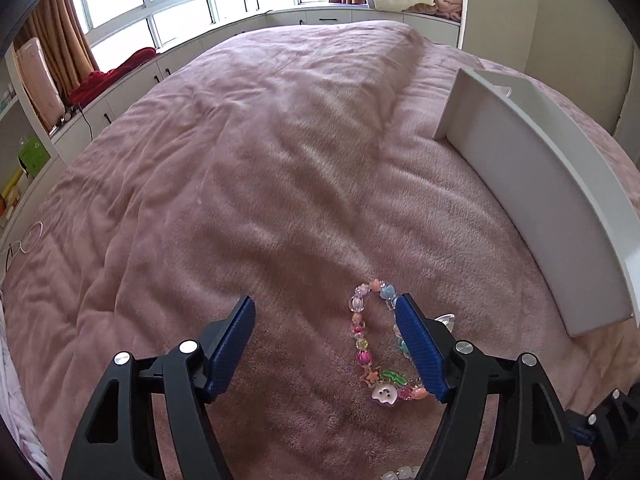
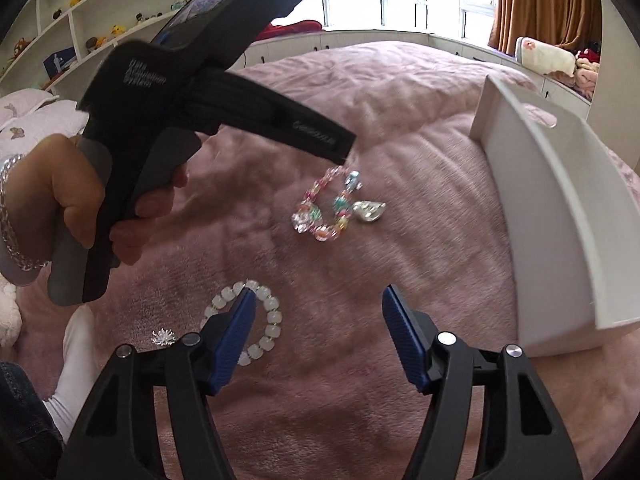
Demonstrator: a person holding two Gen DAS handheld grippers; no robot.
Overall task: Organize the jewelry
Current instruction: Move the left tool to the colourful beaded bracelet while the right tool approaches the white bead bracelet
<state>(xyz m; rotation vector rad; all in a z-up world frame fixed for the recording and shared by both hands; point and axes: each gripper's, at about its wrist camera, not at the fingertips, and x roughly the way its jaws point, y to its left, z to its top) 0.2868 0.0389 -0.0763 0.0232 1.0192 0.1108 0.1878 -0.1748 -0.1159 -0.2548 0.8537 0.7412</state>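
A colourful beaded bracelet point(image 1: 374, 344) lies on the pink blanket; it also shows in the right wrist view point(image 2: 324, 208). My left gripper point(image 1: 326, 308) is open just above it, its right finger covering the bracelet's right side; its fingertips point(image 2: 340, 148) reach the bracelet's far end in the right wrist view. A clear crystal piece point(image 2: 369, 211) lies beside the bracelet. My right gripper point(image 2: 318, 296) is open and empty above the blanket, its left finger over a white beaded bracelet point(image 2: 256, 320). A small silver sparkly piece point(image 2: 163, 337) lies to the left.
A white open box point(image 1: 536, 184) stands on the blanket point(image 1: 240, 168) to the right, also in the right wrist view point(image 2: 560, 216). A thin hoop point(image 1: 33, 236) lies at the far left. Window seats, shelves and curtains ring the bed.
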